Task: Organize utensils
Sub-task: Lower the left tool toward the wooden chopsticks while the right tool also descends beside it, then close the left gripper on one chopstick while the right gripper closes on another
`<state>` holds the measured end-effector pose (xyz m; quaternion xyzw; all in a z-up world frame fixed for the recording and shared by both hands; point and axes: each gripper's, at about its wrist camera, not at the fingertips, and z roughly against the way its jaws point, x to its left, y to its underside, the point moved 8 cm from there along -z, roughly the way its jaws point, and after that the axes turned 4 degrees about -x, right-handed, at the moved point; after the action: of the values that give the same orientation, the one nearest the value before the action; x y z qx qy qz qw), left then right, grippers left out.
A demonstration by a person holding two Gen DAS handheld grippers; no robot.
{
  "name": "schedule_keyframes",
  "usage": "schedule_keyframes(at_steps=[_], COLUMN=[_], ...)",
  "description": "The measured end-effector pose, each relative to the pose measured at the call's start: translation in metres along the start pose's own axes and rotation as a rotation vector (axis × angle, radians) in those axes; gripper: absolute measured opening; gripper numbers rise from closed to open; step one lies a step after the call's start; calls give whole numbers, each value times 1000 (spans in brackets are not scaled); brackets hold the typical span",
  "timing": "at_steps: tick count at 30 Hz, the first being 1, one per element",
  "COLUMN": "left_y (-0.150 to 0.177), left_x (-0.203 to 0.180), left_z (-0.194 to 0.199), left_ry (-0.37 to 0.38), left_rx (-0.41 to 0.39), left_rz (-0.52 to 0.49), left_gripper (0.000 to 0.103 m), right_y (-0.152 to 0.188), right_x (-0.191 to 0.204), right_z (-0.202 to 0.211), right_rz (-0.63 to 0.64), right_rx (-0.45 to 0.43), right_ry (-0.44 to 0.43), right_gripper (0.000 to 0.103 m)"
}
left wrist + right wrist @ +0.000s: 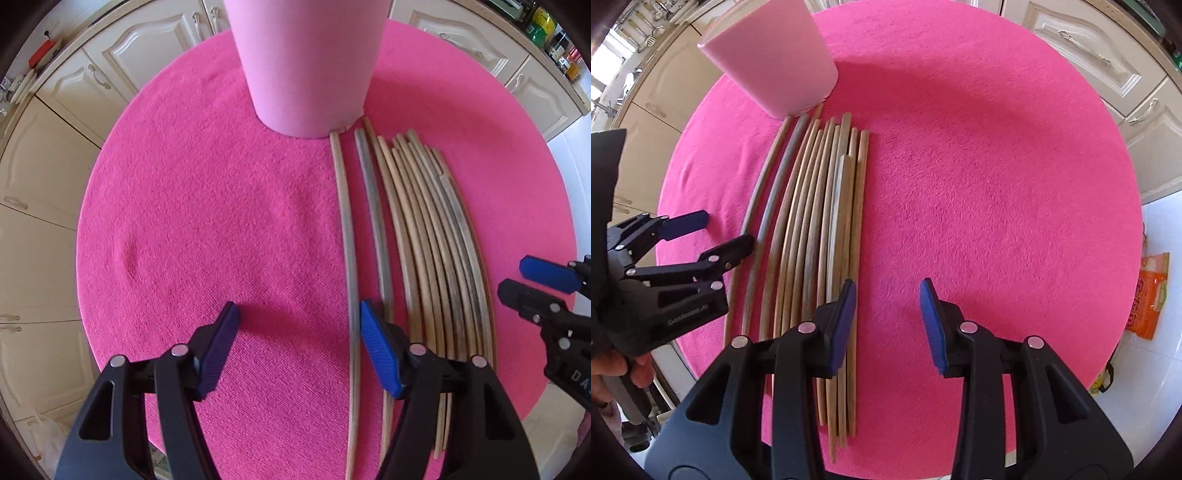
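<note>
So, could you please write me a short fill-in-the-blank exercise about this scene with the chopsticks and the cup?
1. The long wooden chopsticks lie on a round tabletop cloth coloured ____.
2. The tall pale pink cup stands ____ on the cloth.
3. Both the left gripper and the right gripper have their jaws ____.
4. The number of chopsticks held by either gripper is ____.

Missing words: pink; upright; open; zero
</note>
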<state>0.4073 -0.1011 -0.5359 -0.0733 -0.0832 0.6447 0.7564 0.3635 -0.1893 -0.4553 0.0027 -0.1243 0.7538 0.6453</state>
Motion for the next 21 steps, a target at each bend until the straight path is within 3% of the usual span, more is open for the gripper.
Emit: schedule_keyframes(at_steps=[10,15,18,21], left_y=[-13,-22,-26,-24], left_x=[12,19,20,31], left_z=[-1,-4,-5,-3], left_ry=[3,16,23,39], left_rx=[33,37,33,28], left_rz=[-11,-20,-30,-18], left_gripper=[66,66,64,53], right_y=[-15,-24,-27,-27], right_x=[-1,19,21,17], right_z=[-6,-19,-18,-15], right_rz=[-1,24,23,-6], right_rx=[19,49,58,72], right_ry=[56,109,125,117], right_gripper=[36,36,29,18])
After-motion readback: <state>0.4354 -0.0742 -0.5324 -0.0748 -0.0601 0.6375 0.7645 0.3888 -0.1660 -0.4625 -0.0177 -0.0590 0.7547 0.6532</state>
